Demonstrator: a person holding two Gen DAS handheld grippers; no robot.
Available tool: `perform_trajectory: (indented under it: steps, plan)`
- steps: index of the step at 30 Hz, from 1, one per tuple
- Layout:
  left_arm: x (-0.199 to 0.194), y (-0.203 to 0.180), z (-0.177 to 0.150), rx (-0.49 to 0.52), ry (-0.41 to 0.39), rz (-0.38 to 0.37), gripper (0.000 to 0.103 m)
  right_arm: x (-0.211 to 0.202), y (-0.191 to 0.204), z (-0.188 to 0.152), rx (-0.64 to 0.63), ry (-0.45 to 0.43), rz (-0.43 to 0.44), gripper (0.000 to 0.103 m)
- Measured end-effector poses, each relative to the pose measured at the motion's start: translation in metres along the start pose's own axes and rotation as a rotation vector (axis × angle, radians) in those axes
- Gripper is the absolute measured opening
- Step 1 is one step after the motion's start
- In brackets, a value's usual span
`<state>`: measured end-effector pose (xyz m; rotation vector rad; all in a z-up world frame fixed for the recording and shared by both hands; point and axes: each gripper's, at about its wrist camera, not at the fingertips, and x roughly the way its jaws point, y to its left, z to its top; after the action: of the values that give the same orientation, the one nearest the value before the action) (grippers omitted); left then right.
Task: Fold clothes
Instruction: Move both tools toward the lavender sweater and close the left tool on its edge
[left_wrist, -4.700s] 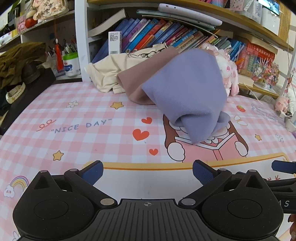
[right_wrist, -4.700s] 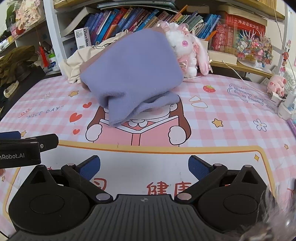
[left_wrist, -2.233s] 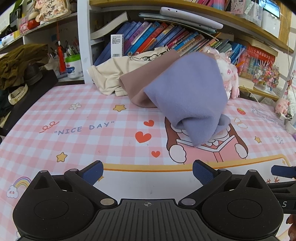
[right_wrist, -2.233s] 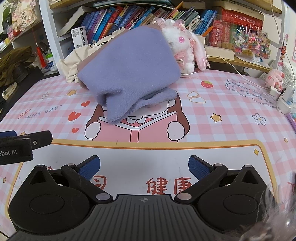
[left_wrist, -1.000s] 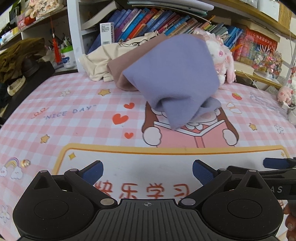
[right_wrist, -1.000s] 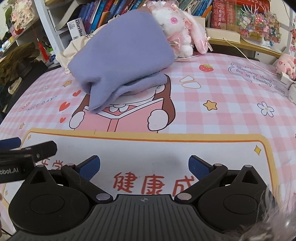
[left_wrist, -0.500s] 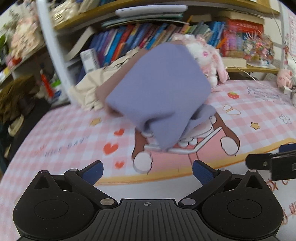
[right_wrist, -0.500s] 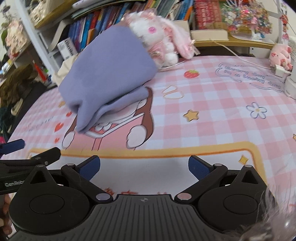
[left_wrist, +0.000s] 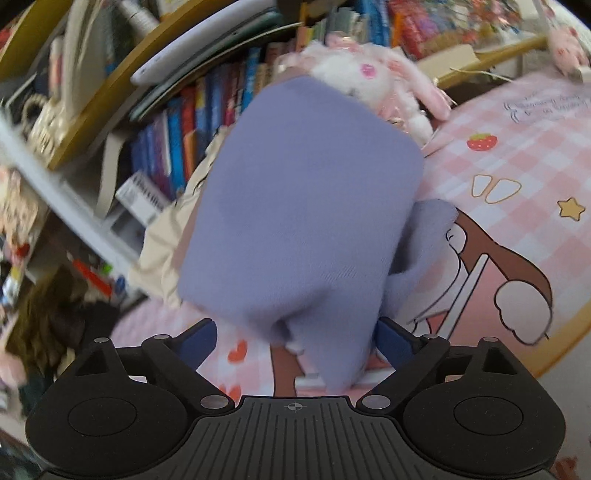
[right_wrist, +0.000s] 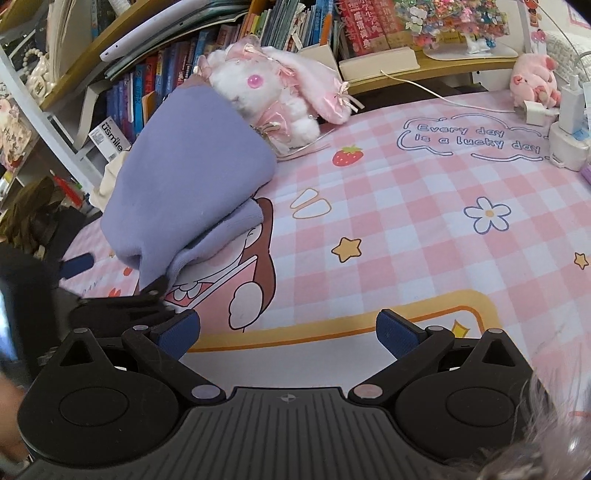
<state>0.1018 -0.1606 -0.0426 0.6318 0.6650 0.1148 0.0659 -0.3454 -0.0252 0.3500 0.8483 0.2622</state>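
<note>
Fingers wide on my left gripper (left_wrist: 295, 341), the lavender garment (left_wrist: 303, 221) hanging between them; my right gripper (right_wrist: 288, 332) gapes over the tablecloth (right_wrist: 406, 229).

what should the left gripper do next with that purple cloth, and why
Probably ease the left gripper a little further forward and shut on the purple cloth. Its fingers are spread wide, and the cloth's low hanging corner already sits between them, not yet pinched. The right gripper is open over the bare mat, too far off to help.
</note>
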Motion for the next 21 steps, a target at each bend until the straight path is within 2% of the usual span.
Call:
perform_trajectory:
  steps: [3, 4, 5, 8, 10, 13, 17, 21]
  plan:
    - [0.014, -0.005, 0.004, 0.035, 0.010, 0.022, 0.081, -0.003, 0.000, 0.002, -0.009, -0.005, 0.003, 0.103]
    - [0.018, -0.004, 0.005, 0.032, 0.016, 0.026, 0.073, -0.004, 0.000, 0.003, -0.010, -0.006, 0.005, 0.103]
    - [0.021, -0.003, 0.005, 0.031, 0.019, 0.029, 0.060, -0.005, 0.000, 0.004, -0.008, -0.009, 0.007, 0.103]
    - [0.021, 0.005, 0.007, 0.022, 0.022, 0.032, 0.032, -0.007, -0.002, 0.005, 0.004, -0.015, 0.017, 0.103]
    - [0.016, 0.016, 0.004, 0.007, 0.011, 0.022, 0.023, -0.005, 0.000, 0.005, 0.007, -0.012, 0.026, 0.103]
    - [0.003, 0.033, -0.004, -0.021, 0.003, -0.010, 0.019, -0.003, 0.003, 0.005, 0.012, -0.006, 0.048, 0.103]
    - [-0.027, 0.050, -0.018, -0.077, -0.025, -0.050, 0.019, 0.000, 0.008, 0.004, 0.039, 0.000, 0.125, 0.103]
    - [-0.063, 0.061, -0.034, -0.163, -0.049, -0.130, 0.019, 0.006, 0.011, 0.000, 0.101, 0.042, 0.202, 0.103]
